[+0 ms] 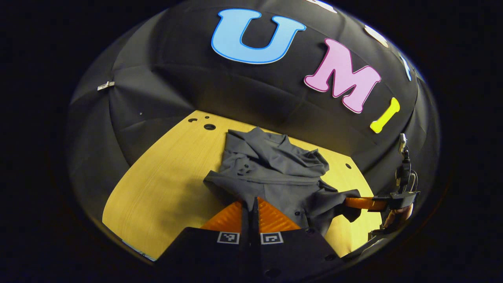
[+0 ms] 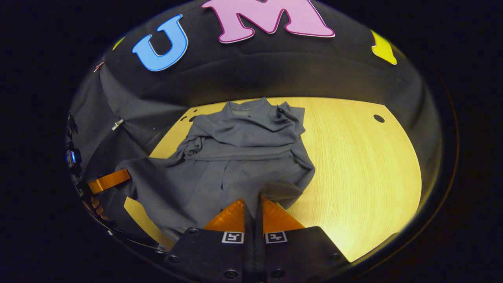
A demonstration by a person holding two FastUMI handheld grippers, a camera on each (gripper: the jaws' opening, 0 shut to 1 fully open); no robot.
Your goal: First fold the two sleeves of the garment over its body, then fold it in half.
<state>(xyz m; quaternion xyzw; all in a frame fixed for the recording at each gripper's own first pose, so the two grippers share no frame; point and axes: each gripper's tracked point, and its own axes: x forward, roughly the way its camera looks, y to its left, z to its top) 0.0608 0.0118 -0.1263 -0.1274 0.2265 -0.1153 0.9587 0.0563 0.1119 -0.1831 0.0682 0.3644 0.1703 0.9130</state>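
Grey garment (image 1: 271, 173) sits on the wooden table (image 1: 165, 181), bunched toward the far side, near the black cloth wall (image 1: 235, 94). Collar end points far, hem end near. Both sleeves look already folded in over the body; fabric is rumpled and ridged across the middle.

Left gripper (image 1: 253, 202): fingers together, closed on the near hem edge at the garment's left corner. Cloth runs right into the gap between the fingers, so it's pinched.

Right gripper (image 2: 253, 204): same story, fingers together, clamped on a fold of the near hem at the garment's right side. A flap of fabric rides up over the fingertips.

Cross-check: in the left gripper view the right gripper (image 1: 355, 202) sits off to the right, its tip buried in the hem corner, with a hand (image 1: 399, 214) behind it. In the right gripper view the left gripper (image 2: 110, 179) comes in from the left edge, with cloth draped against it and fingers of a hand (image 2: 96, 208) below.

Hem between the two grippers looks lifted slightly and sagging, not flat. Table to the right of the garment is bare wood with a few round holes (image 2: 379, 118) near the far edge.
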